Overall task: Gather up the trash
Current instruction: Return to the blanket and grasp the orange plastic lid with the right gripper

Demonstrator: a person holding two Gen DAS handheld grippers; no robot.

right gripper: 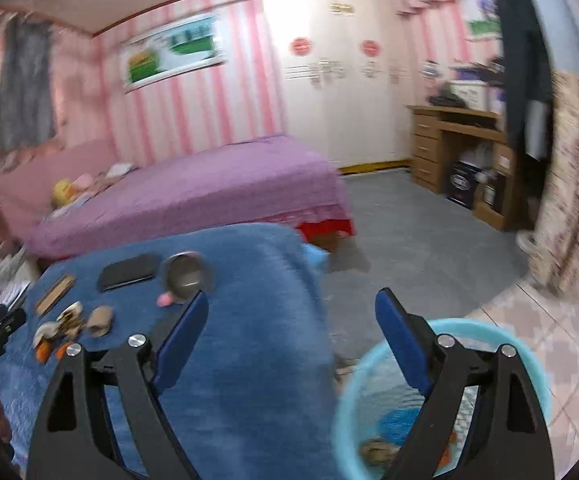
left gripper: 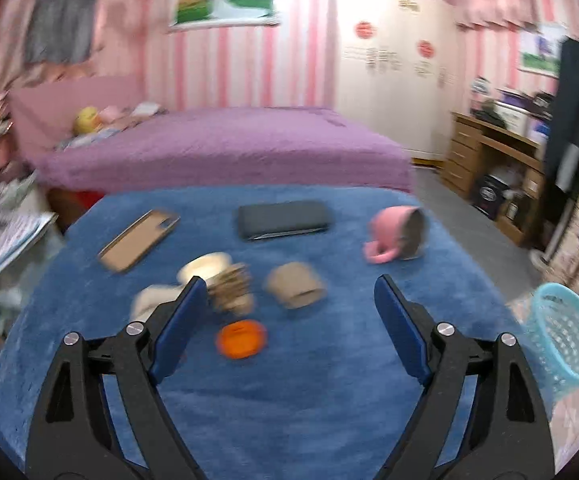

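Pink mug [left gripper: 399, 234] beside dark case [left gripper: 283, 220].

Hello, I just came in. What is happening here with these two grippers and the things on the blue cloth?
A person is clearing trash from a table with a blue cover into a light blue basket beside it. Both grippers are open and hold nothing. The left gripper points at the small pieces that lie on the cover: an orange lid, a cardboard roll and some crumpled paper. The right gripper is over the basket, which already has some trash at the bottom. A pink cup lies on its side.
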